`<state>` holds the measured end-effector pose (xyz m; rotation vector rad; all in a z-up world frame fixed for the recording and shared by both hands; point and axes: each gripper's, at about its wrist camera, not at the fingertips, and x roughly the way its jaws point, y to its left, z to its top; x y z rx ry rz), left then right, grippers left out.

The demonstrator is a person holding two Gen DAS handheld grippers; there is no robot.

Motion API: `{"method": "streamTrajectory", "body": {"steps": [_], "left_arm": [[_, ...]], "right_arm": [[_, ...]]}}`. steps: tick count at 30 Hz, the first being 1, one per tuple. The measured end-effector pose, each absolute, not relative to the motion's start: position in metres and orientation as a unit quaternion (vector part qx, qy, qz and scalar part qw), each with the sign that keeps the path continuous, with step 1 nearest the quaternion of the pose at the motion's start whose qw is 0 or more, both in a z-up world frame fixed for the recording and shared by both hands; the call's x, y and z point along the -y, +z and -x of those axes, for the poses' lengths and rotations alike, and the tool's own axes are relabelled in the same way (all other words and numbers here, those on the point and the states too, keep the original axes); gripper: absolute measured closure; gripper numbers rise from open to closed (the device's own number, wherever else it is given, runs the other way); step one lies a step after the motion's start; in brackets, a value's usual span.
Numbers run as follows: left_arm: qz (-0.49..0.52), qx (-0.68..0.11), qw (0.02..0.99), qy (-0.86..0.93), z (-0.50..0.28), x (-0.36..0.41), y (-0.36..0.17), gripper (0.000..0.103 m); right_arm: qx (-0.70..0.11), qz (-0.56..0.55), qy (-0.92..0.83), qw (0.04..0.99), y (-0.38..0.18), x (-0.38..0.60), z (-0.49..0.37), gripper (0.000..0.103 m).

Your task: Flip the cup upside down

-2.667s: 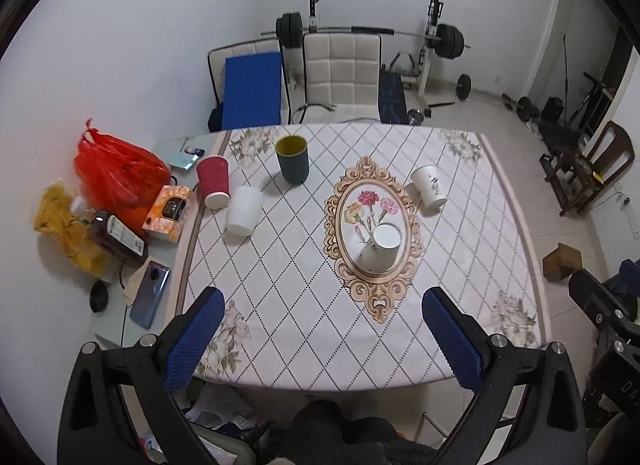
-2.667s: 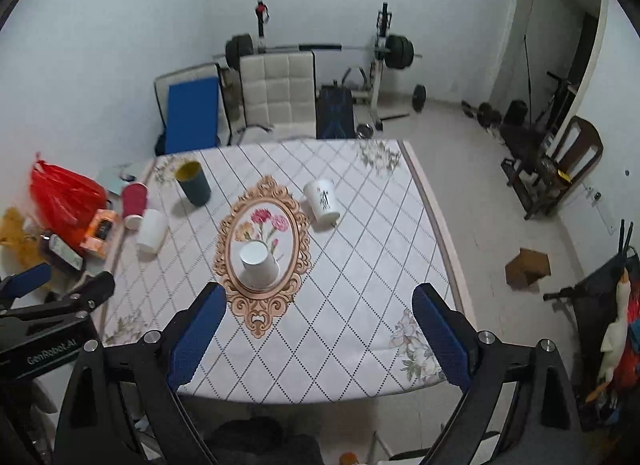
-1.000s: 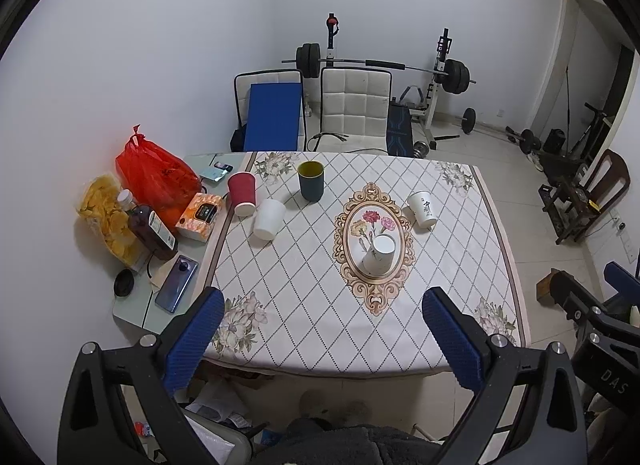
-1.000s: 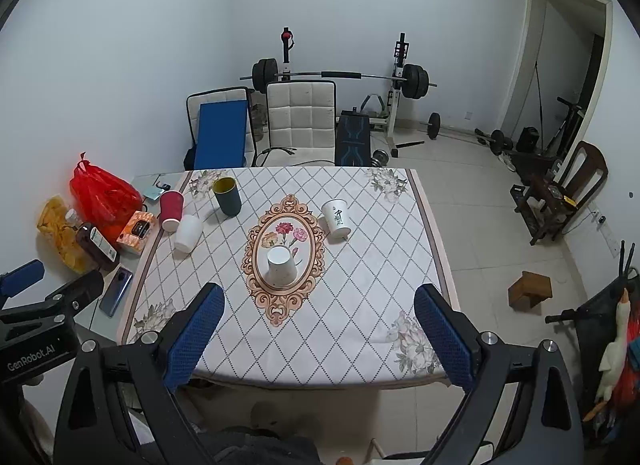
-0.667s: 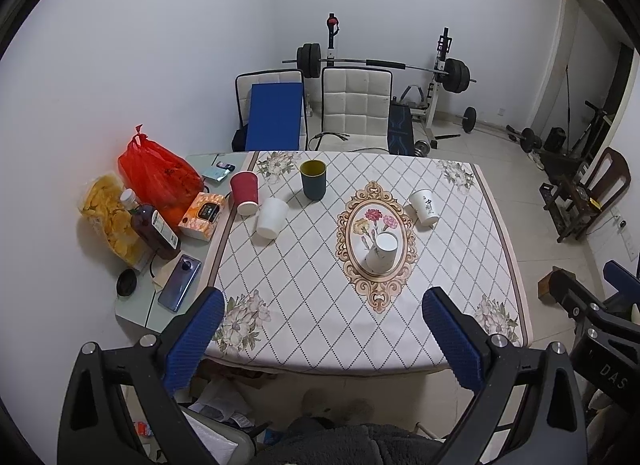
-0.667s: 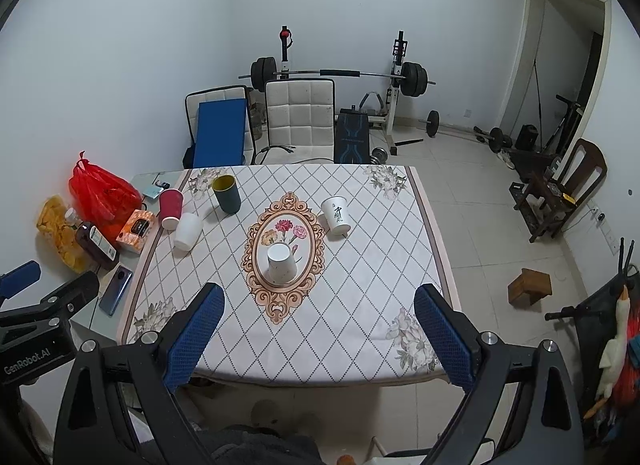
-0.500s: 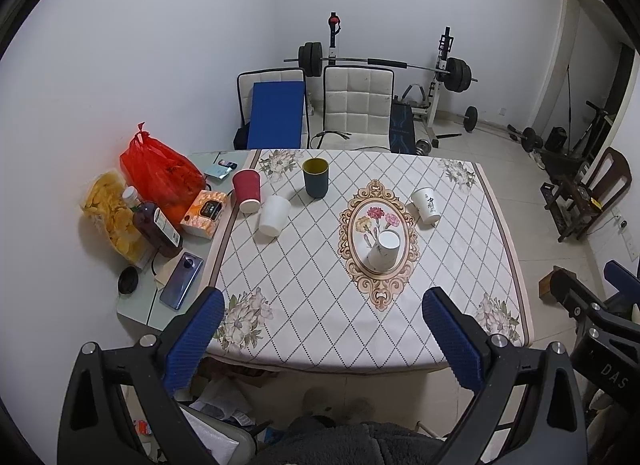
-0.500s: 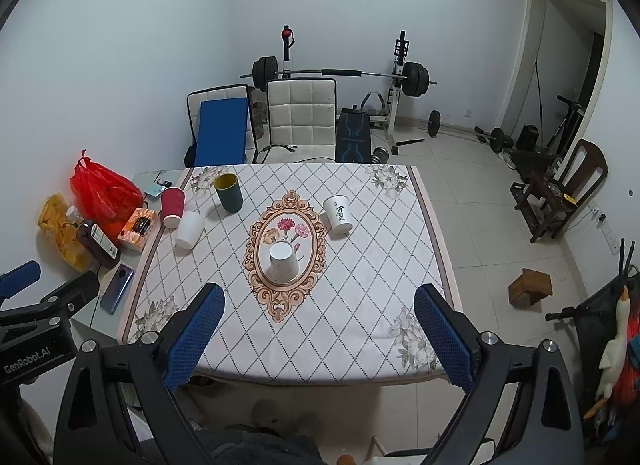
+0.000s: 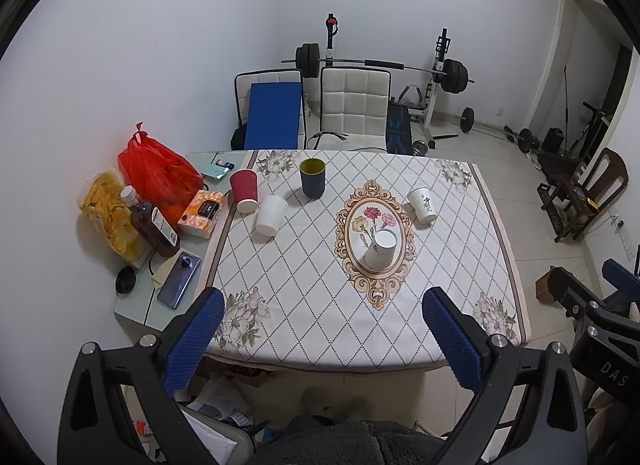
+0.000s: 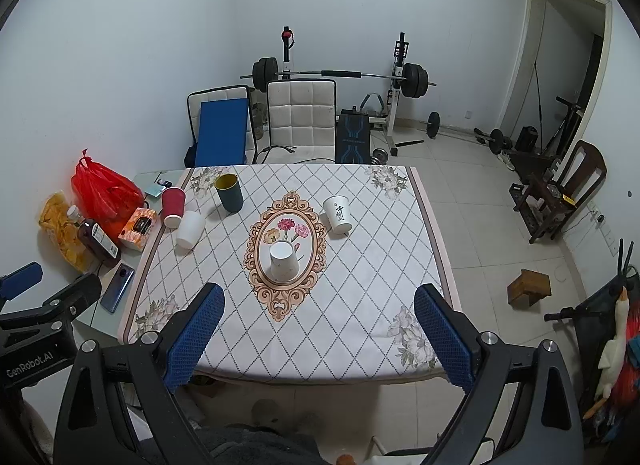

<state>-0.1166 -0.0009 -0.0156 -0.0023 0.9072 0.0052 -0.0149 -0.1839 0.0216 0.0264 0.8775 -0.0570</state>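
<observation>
A white paper cup (image 9: 380, 249) stands upside down on the oval flower medallion in the middle of the table; it also shows in the right wrist view (image 10: 283, 261). Another white cup with black writing (image 9: 423, 205) stands upside down to its right, also seen in the right wrist view (image 10: 338, 214). A red cup (image 9: 244, 190) and a plain white cup (image 9: 271, 215) stand upside down at the left; a dark blue cup (image 9: 312, 177) stands upright. My left gripper (image 9: 324, 339) and right gripper (image 10: 318, 339) are open and empty, high above the table's near edge.
A side table (image 9: 160, 293) at the left holds a red bag (image 9: 158, 169), a snack bag, a bottle, a tissue box and a phone (image 9: 179, 280). Chairs (image 9: 352, 105) and a barbell rack stand behind the table. A wooden block (image 10: 529, 288) lies on the floor.
Both grippers have risen and pulled back from the table, so the table looks smaller. The cups have not moved. Both grippers stay open.
</observation>
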Motion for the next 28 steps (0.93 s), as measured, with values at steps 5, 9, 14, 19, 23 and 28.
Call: {"method": "streamTrajectory", "body": {"steps": [5,9,14,19,23,28], "left_arm": [[0.001,-0.438,0.899,0.003,0.1164,0.0008,-0.0156,0.002],[0.002,-0.439,0.899,0.004,0.1164,0.0011,-0.0157,0.002],[0.002,-0.438,0.899,0.004,0.1176,0.0016,-0.0148,0.002],[0.002,-0.438,0.899,0.003,0.1173,0.0016,-0.0152,0.002],[0.000,-0.438,0.899,0.003,0.1176,0.0027,-0.0135,0.002],[-0.002,-0.434,0.901,0.002,0.1157,0.0056,-0.0075,0.002]], "right_arm": [[-0.425,-0.012,-0.025,0.905,0.0242,0.1833,0.0159,0.005],[-0.426,-0.013,-0.025,0.905,0.0242,0.1834,0.0154,0.005],[-0.425,-0.014,-0.022,0.905,0.0262,0.1836,0.0154,0.005],[-0.425,-0.017,-0.019,0.905,0.0270,0.1838,0.0147,0.005],[-0.425,-0.017,-0.019,0.905,0.0270,0.1839,0.0150,0.005],[-0.424,-0.017,-0.018,0.905,0.0270,0.1839,0.0153,0.005]]}}
